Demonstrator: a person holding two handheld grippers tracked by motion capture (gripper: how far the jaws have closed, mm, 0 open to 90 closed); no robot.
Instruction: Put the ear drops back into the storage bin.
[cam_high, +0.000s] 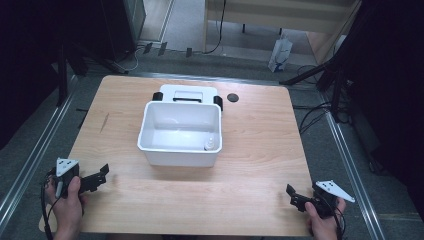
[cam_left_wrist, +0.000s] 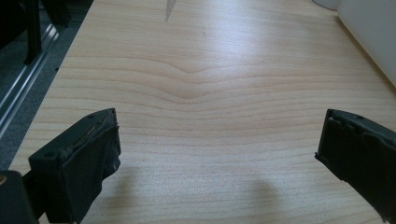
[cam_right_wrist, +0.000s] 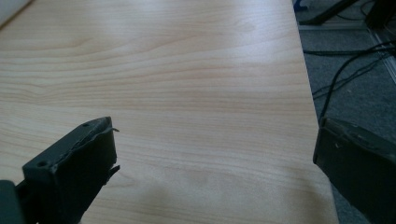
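Observation:
A white plastic bin (cam_high: 180, 131) stands in the middle of the wooden table (cam_high: 250, 150), its side wall (cam_left_wrist: 369, 37) at the right edge of the left gripper view. A small white bottle (cam_high: 212, 143) stands inside the bin at its near right corner. Behind the bin lies a white lid (cam_high: 188, 93) with black clips. My left gripper (cam_high: 102, 175) rests near the table's front left corner, open, nothing between its jaws (cam_left_wrist: 219, 144). My right gripper (cam_high: 292, 195) sits near the front right corner, open over bare wood (cam_right_wrist: 215, 149).
A small black round disc (cam_high: 232, 97) lies on the table behind the bin to the right. Metal rails (cam_high: 30, 160) run along both sides of the table. Cables (cam_right_wrist: 345, 70) trail on the grey floor past the right edge. A white bag (cam_high: 280, 52) stands beyond the table.

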